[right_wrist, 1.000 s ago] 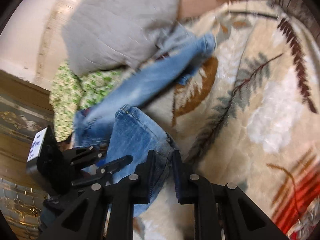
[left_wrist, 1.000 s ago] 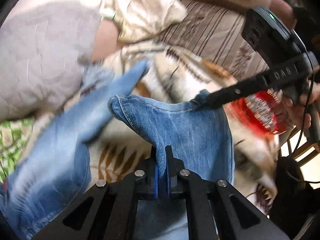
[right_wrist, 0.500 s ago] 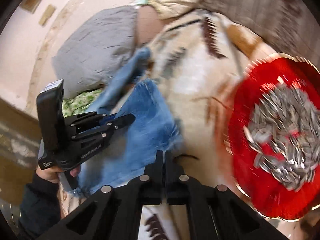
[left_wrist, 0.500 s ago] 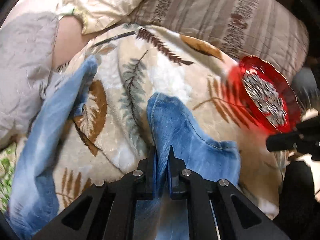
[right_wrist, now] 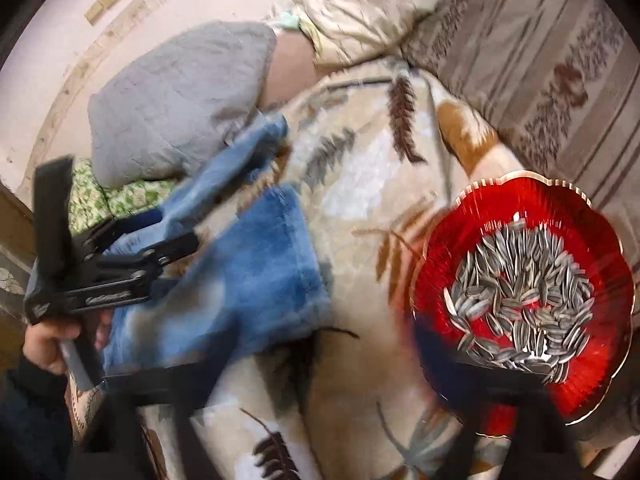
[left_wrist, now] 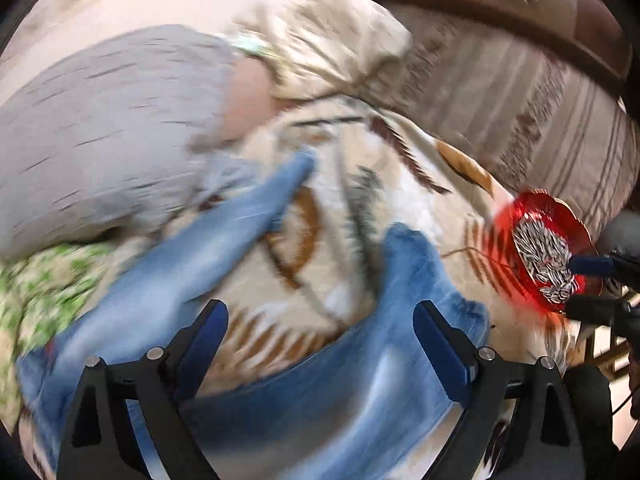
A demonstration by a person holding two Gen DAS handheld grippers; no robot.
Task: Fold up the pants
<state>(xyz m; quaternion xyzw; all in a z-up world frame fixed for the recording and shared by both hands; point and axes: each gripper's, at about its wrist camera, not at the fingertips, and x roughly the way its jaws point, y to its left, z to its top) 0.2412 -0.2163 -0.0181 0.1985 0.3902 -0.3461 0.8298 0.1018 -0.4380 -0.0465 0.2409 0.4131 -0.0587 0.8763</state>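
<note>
Two views were examined, both with motion blur. Left wrist view: the left gripper (left_wrist: 320,332) has its jaws spread wide, released, with nothing between them. The jeans (left_wrist: 360,380) lie on a leaf-patterned blanket (left_wrist: 352,200); one folded-over section sits below and just ahead of the jaws, and a paler leg (left_wrist: 208,248) runs away to the upper left toward a grey pillow (left_wrist: 104,136). A green floral cloth (left_wrist: 40,288) shows at the left edge beneath that pillow. A red dish (left_wrist: 548,256) of striped seeds rests on the blanket at the right, and the right gripper's blue-tipped fingers (left_wrist: 592,266) reach in over it from the right edge. A beige pillow (left_wrist: 332,44) lies at the top. Right wrist view: the right gripper (right_wrist: 332,384) is heavily blurred at the bottom of the frame; its dark fingers appear set wide apart, released, one over the jeans' edge and one over the dish. The jeans (right_wrist: 248,272) lie left of centre on the blanket (right_wrist: 360,184), the second leg extending up toward the grey pillow (right_wrist: 180,108). The left gripper (right_wrist: 152,252) is held over the jeans at the left, jaws parted. The dish (right_wrist: 532,216) sits just right of the jeans, apart from them.
</note>
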